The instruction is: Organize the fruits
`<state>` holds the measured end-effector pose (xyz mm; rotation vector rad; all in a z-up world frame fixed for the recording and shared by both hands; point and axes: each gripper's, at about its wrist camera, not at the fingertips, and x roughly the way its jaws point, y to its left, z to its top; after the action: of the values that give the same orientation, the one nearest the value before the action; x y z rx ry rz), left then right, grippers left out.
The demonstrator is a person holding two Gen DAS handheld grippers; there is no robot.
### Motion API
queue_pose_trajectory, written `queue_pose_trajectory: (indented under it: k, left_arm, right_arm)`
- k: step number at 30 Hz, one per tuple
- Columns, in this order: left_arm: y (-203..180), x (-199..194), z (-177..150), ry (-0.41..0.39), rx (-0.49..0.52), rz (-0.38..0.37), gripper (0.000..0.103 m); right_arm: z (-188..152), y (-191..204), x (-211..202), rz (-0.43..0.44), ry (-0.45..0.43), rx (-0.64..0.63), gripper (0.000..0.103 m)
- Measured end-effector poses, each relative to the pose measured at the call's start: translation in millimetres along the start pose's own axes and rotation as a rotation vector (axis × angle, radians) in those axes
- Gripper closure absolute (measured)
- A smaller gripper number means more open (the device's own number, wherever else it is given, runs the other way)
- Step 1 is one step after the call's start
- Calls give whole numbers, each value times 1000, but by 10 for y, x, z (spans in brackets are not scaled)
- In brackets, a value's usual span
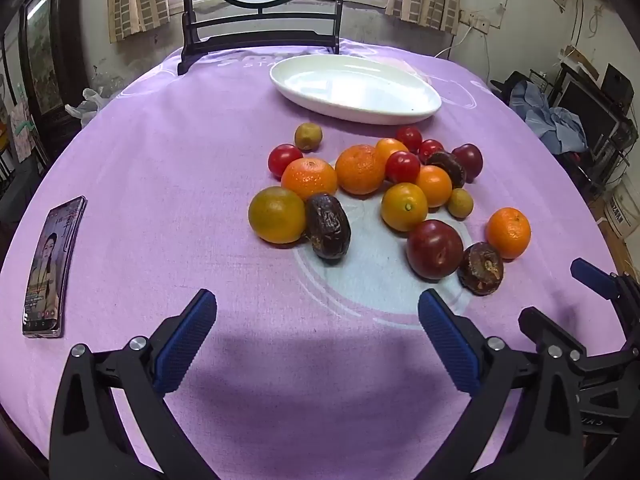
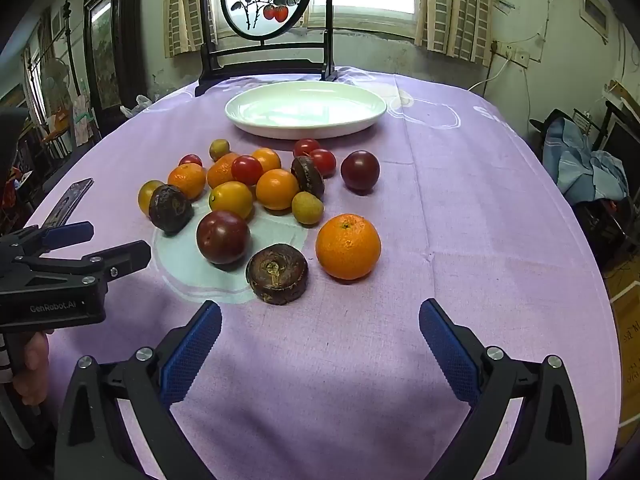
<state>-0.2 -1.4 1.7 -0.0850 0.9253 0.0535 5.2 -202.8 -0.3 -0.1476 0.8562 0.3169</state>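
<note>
Several fruits lie loose in a pile on the purple tablecloth [image 1: 160, 168]: mandarins [image 1: 309, 178], cherry tomatoes [image 1: 402, 166], dark plums [image 1: 435, 249], wrinkled brown fruits [image 1: 328, 226] and small yellow-green ones. Behind the pile stands a white oval plate [image 1: 356, 88] with nothing in it. My left gripper [image 1: 317, 296] hangs open just short of the pile, its jaws wide apart and bare. My right gripper [image 2: 321, 306] is open too, close before a brown fruit [image 2: 277, 274] and a mandarin [image 2: 348, 246]. Each gripper shows in the other's view: the right gripper [image 1: 560, 296] and the left gripper [image 2: 120, 240].
A phone [image 1: 50, 268] lies on the cloth at the left edge. A dark wooden stand with a round painted panel [image 2: 266, 0] rises at the table's far edge behind the plate [image 2: 306, 110]. A hand [image 2: 34, 364] holds the left gripper's handle. Clutter lines the room's right side.
</note>
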Motion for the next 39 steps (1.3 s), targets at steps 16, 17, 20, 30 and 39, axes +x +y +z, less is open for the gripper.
queue_pose_trajectory:
  k: [16,17,20,30,39]
  left_arm:
    - [-6,-42,-20,-13,5,14,4]
    - [-4,-39,-17,-12,5,15,4]
    - [-11,-28,-19,-11,7,18,4]
    - [-9,9,-17,-4,4,10,4]
    - [-8,20,-19,-2,3,10,4]
  right_arm:
    - [-16,11,23,1,7,-6,4]
    - [-15,16,27,2,8,-8,4]
    - [-21,15,33,3,14,-9,4]
    - [-8,23,34,2,20,-9,4]
    - [-6,28,44,2,23,-11,4]
